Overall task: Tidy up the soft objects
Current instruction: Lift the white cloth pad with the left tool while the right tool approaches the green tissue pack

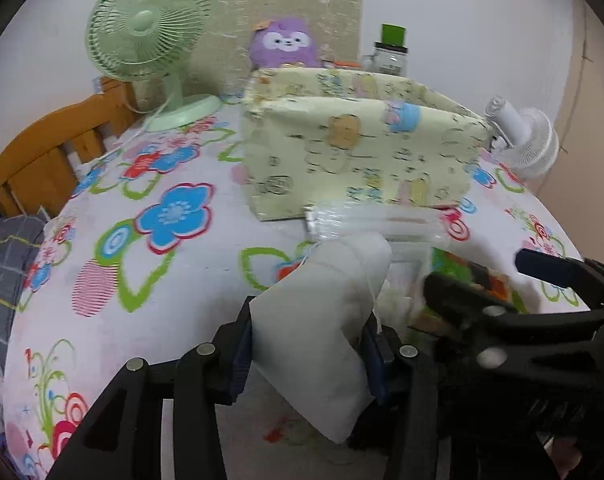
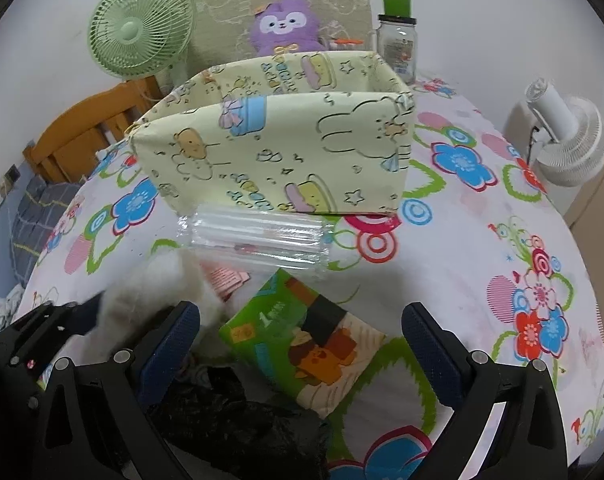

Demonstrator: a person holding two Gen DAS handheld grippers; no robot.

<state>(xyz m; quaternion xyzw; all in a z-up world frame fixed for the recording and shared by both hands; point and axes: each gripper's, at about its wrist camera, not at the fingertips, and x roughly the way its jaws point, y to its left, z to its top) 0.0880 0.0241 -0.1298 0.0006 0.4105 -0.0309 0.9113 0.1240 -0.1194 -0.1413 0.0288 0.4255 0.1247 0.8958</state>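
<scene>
The left tool (image 1: pixel 306 354) has its two dark blue pads pressed on both sides of a white soft pouch (image 1: pixel 322 328), so it is clamped on this pouch; a thin string hangs along the pouch near the right pad. The right tool (image 2: pixel 302 344) stands wide apart and holds nothing. Between and below its fingers lies a green packet with a cartoon dog (image 2: pixel 302 340), and just under it, closer to the tool, a crumpled black plastic bag (image 2: pixel 242 420). I cannot tell if the fingers touch any of them. Directly ahead of both tools lies a clear air-cushion wrap (image 2: pixel 258 240), and just behind this wrap stands a pale yellow fabric box (image 2: pixel 278 152) with cartoon print, open at the top; its front wall faces the tools and its near bottom edge touches or almost touches the wrap. All of this is on a table with a flowered cloth (image 2: pixel 482 240). To the right of the right tool the cloth is free until the rounded table edge. Far ahead and left stands a green fan (image 1: pixel 146 28), behind the box a purple plush toy (image 2: pixel 284 24) and a glass jar with a green lid (image 2: pixel 398 40), and far right, beyond the table edge, a white fan (image 2: pixel 570 136). Left of the table a wooden chair back (image 1: pixel 42 148) is seen.
</scene>
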